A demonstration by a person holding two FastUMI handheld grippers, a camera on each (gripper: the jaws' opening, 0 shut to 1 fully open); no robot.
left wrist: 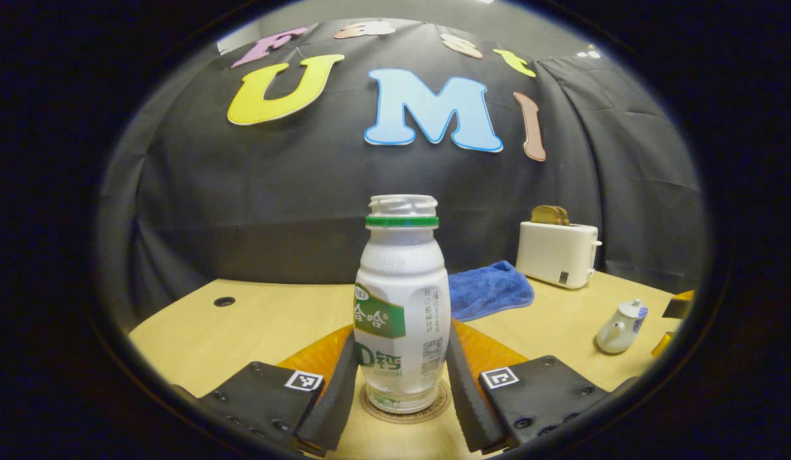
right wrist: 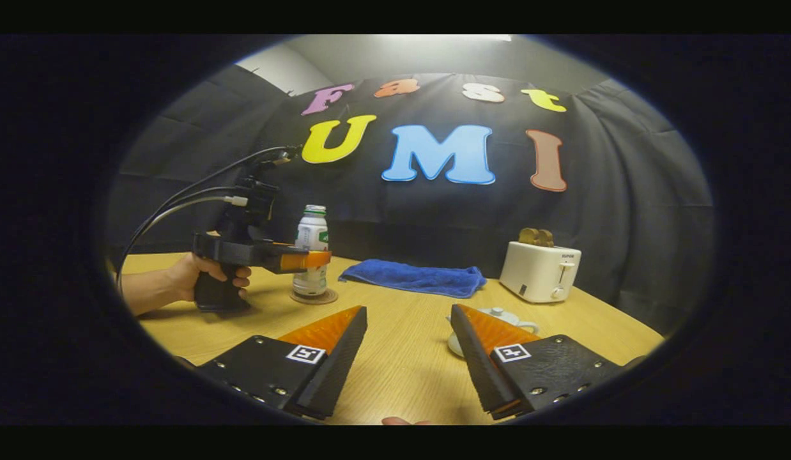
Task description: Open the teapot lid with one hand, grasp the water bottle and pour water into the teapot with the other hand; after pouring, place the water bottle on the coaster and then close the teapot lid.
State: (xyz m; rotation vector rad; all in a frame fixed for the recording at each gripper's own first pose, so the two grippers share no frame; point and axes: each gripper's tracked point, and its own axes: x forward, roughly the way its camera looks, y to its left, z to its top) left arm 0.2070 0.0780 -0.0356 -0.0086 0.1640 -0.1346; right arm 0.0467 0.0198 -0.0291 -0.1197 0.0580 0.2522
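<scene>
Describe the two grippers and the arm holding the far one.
Each gripper, left gripper and right gripper, has two wedge-shaped fingers with ridged inner faces, bolted to black plates bearing square black-and-white markers. In the right gripper view, the left gripper has a black pistol-style handle with cables looping from its top; the forearm holding it is bare.

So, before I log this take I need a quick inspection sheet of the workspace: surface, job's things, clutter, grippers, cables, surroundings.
Surface: wooden table, bare between things.
Job's things: water bottle upright on coaster, cap off; teapot lid on.
Clutter: blue towel; toaster with bread.
Grippers: left gripper fingers flank the bottle, contact unclear; right gripper open, empty.
Cables: cables trail off left gripper.
Surroundings: black cloth wall.
</scene>
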